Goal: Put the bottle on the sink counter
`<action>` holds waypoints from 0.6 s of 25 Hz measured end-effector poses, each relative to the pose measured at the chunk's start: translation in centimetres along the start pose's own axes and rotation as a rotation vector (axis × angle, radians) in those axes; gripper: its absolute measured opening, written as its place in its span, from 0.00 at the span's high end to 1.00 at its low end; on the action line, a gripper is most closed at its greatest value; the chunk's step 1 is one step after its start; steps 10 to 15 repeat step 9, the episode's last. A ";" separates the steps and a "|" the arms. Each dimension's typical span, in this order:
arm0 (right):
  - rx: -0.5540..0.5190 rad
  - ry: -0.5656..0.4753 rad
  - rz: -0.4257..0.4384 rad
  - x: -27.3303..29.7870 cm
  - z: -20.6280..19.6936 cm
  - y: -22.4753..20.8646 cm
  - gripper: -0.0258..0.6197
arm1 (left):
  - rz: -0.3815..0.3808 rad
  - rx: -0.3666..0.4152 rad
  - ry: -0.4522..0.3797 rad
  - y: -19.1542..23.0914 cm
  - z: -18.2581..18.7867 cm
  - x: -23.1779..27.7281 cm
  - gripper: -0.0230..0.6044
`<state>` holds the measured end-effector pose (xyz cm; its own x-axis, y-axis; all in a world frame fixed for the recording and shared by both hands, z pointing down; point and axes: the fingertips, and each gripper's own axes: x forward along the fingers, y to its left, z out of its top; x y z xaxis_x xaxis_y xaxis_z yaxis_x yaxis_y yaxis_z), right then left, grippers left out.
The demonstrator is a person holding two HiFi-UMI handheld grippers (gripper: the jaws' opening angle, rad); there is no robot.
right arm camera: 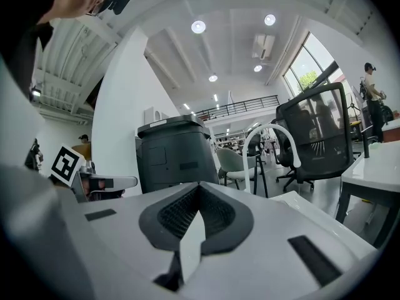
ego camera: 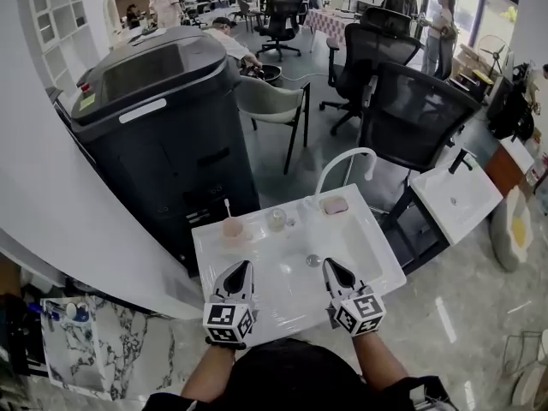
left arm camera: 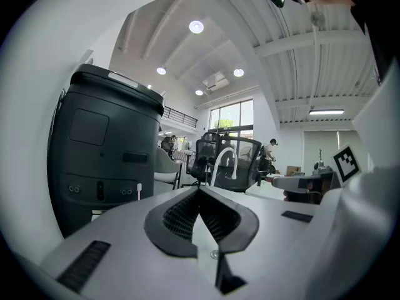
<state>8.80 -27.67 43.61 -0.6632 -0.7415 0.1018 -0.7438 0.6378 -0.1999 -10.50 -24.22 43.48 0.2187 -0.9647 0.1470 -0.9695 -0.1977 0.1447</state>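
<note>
So here's where we're at: both of our grippers hang over the near edge of the counter (ego camera: 208, 268), and neither one's carrying anything. The left gripper (ego camera: 243, 267) has its fingers (left arm camera: 181, 214) pressed together on nothing but air. Same deal with the right gripper (ego camera: 329, 265): fingers (right arm camera: 215, 212) closed and empty.

The bottle (ego camera: 233, 227), or what we take for it (a small pinkish thing, honestly pretty tiny from the head view), sits on the counter near the back left corner. That's left of a clear rounded thing (ego camera: 276, 219) and well left of the pink soap (ego camera: 335, 205) by the base of the tap (ego camera: 342, 163). It's apart from both grippers.

Orientation, as far as we can tell: it's standing upright, so its long axis runs straight up from the counter, with a thin white stem on top pointing up. We can't tell whether it has a spout or which way that would face.

Our read on the step: the bottle's already on the sink counter and nothing is held, so the placing looks done, or else we're at the very start. If it does need moving, we'd open the left fingers first, since that side is closer. Then we'd reach toward the back left corner and come at the body from the side, below that stem, keeping it upright and not bumping the clear thing next to it.
</note>
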 end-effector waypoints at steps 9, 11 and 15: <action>-0.004 0.012 -0.013 -1.8 0.2 -2.3 0.91 | 0.041 -0.063 0.000 -0.2 -1.4 0.9 0.93; -0.004 0.012 -0.013 -1.8 0.2 -2.3 0.91 | 0.041 -0.063 0.000 -0.2 -1.4 0.9 0.93; -0.004 0.012 -0.013 -1.8 0.2 -2.3 0.91 | 0.041 -0.063 0.000 -0.2 -1.4 0.9 0.93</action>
